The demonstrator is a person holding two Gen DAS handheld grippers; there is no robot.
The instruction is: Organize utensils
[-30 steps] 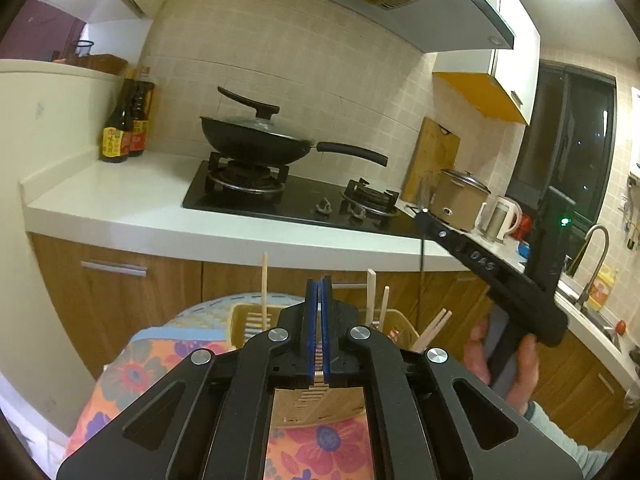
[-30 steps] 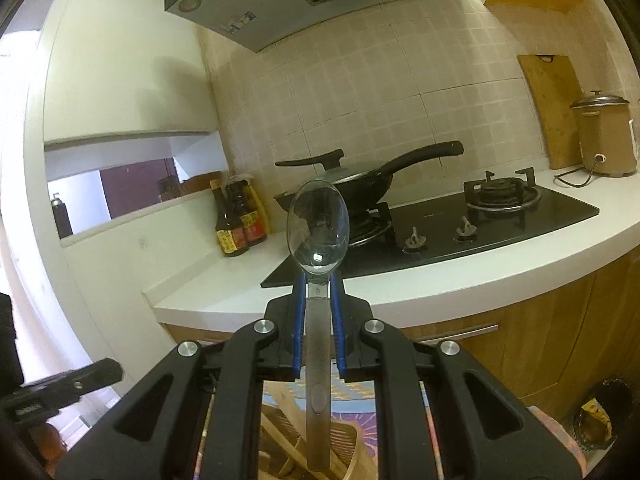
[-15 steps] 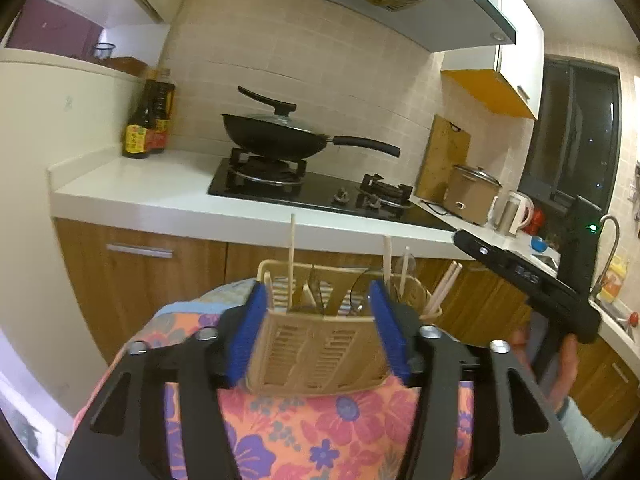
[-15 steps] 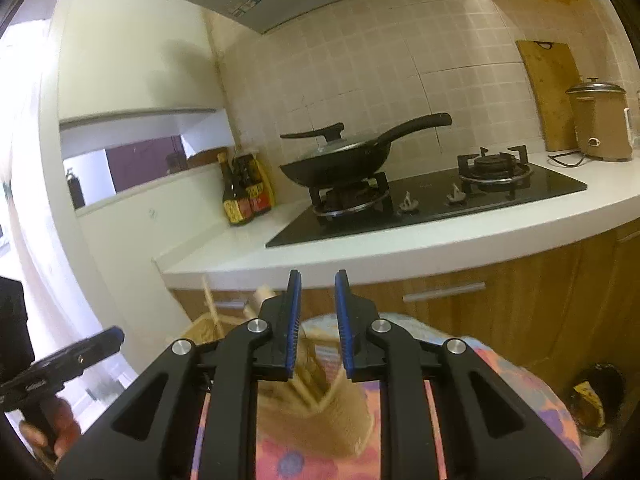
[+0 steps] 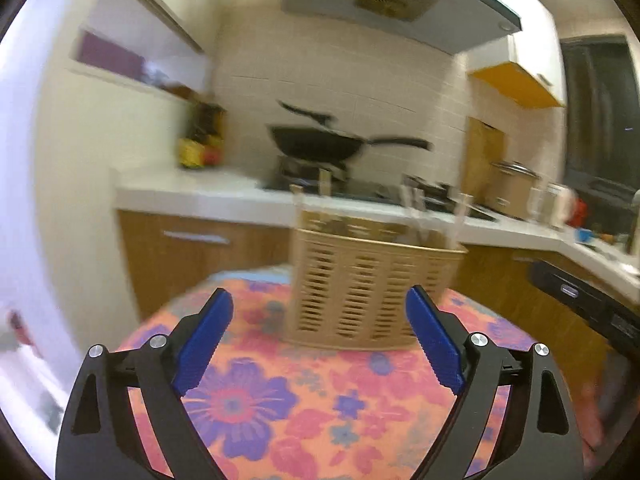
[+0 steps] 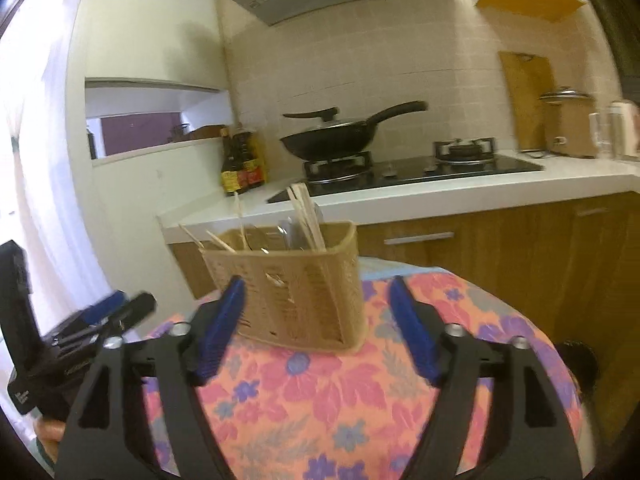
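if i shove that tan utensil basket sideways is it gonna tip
Possibly. The utensil basket looks like thin slotted plastic, so probably light. Chopsticks stick up well above its rim, raising the weight. It stands on a floral cloth, which may grip or bunch, favouring tipping.

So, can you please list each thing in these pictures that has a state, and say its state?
Left tongs: open, empty.
Right tongs: open, empty.
Tan slotted plastic utensil basket: upright on the floral tablecloth, touched by neither tongs.
Wooden chopsticks: standing in the basket, leaning.
Black wok: on the burner, lid on.
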